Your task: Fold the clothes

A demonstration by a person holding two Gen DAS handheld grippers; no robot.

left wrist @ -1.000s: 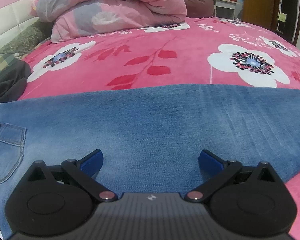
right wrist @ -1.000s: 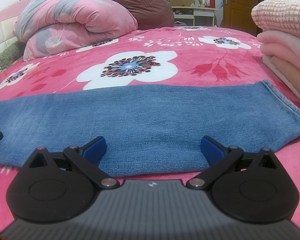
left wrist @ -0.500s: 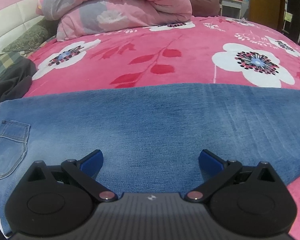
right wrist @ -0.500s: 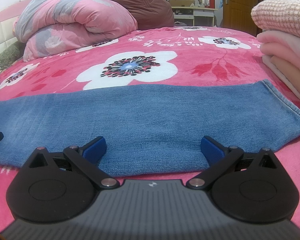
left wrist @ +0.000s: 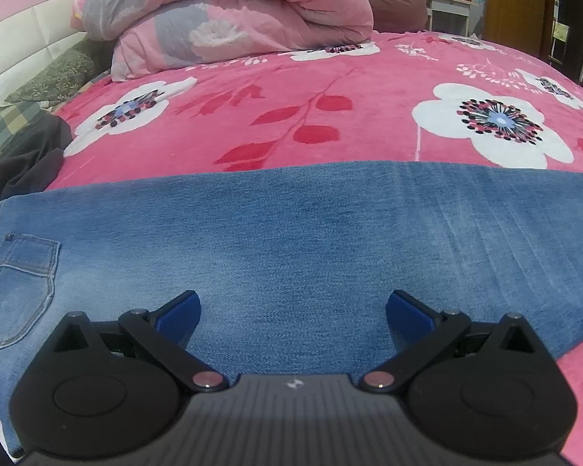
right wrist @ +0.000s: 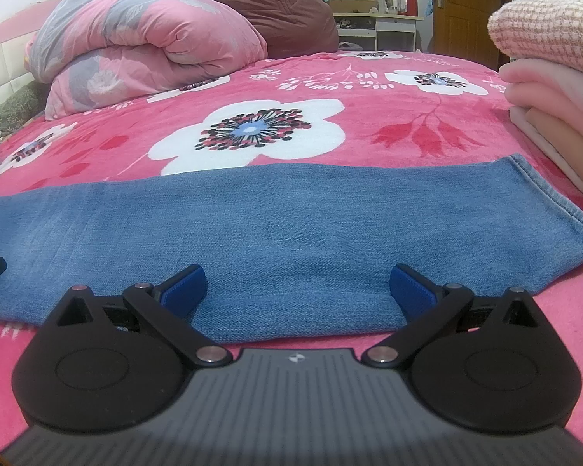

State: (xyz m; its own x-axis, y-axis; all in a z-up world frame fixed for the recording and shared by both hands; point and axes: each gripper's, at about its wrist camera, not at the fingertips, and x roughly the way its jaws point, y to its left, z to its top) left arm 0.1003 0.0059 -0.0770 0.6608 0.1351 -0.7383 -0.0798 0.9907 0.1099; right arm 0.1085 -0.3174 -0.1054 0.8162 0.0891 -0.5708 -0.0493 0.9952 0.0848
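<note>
Left tongs, right tongs: black linkage arms, blue pads, silver pivot screws behind them, ribbed grey housing with small white logo at rear.

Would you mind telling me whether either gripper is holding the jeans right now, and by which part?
Nothing is held. The left gripper and right gripper are both open, their fingers spread over the jeans lying flat on the bed.

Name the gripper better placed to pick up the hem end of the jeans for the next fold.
Right. The right gripper is open near the jeans' hem; the left gripper sits toward the pocket.
</note>
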